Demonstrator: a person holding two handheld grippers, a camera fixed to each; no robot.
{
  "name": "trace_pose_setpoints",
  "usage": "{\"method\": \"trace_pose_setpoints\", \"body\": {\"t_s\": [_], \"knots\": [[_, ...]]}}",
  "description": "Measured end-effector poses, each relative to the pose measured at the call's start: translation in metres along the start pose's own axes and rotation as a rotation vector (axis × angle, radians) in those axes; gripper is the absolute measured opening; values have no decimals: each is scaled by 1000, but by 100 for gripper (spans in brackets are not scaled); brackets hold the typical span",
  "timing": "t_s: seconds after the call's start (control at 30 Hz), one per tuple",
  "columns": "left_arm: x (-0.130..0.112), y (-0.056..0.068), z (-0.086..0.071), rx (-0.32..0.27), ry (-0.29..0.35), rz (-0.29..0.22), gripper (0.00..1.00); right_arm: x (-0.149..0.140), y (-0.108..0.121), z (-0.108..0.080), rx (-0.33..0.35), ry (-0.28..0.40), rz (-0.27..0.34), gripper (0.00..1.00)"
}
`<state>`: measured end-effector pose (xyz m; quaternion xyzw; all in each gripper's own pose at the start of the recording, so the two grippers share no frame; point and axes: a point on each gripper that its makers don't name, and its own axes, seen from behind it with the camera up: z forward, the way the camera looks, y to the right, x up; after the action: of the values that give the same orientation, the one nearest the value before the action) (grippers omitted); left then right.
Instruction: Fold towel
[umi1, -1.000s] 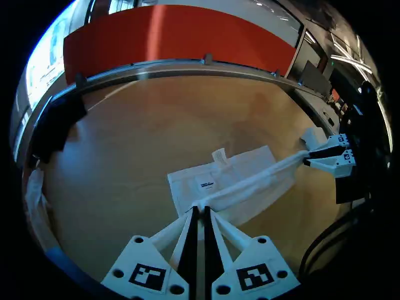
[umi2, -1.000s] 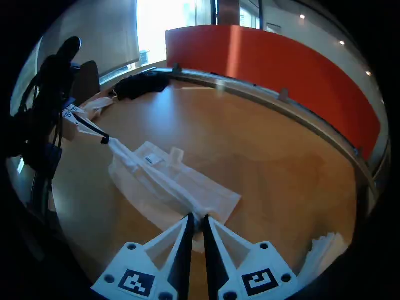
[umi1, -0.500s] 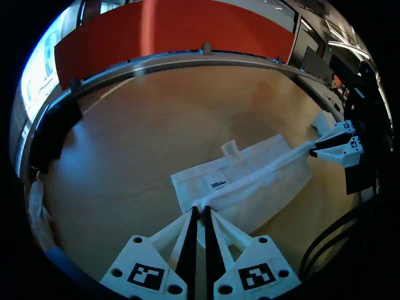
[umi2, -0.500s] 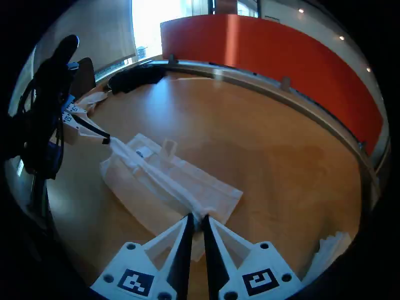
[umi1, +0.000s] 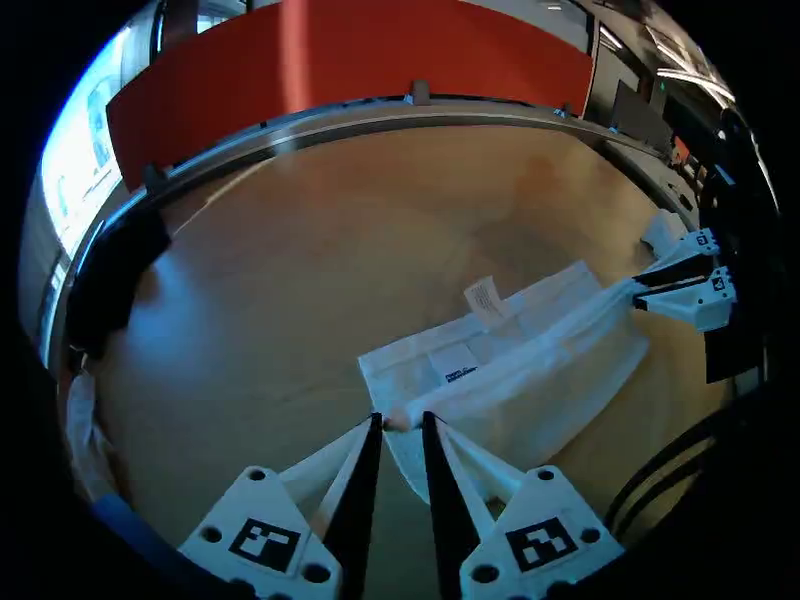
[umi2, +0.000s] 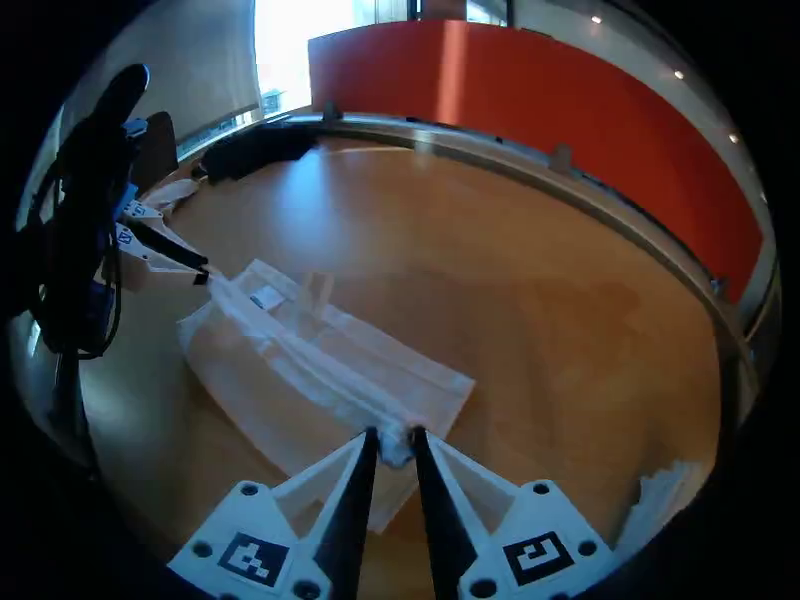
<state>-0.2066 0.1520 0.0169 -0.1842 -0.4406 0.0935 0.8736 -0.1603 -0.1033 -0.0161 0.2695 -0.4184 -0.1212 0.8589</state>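
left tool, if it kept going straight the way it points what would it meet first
The towel: its bunched edge sits right at the tips of the left tool. Beyond it, probably the wooden table, though depth is unclear.

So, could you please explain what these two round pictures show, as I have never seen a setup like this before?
No robot here: a person holds a two-finger gripper in each hand, with a fisheye camera riding on each. The left gripper view looks along the white fingers of the left gripper; the right gripper view does the same for the right gripper. On the light brown wooden table lies a thin white cloth towel, one edge raised in a ridge between the grippers. Each gripper has a towel corner between its fingertips; whether they pinch it firmly, I cannot tell. A red panel stands behind the table.
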Motion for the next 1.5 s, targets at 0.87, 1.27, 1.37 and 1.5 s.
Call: {"method": "trace_pose_setpoints", "body": {"t_s": [0.87, 1.27, 1.37, 1.5], "knots": [[-5, -5, -23, 18, 34, -61, 85, 1, 13, -18, -68, 44, 17, 98], [-25, -1, -41, 25, 31, -81, 89, -16, 2, -38, -73, 42, 26, 98], [-32, 2, -45, 24, 30, -94, 89, -22, 0, -43, -74, 41, 31, 98], [-40, 4, -49, 26, 29, -106, 90, -27, -2, -48, -76, 39, 36, 98]]}}
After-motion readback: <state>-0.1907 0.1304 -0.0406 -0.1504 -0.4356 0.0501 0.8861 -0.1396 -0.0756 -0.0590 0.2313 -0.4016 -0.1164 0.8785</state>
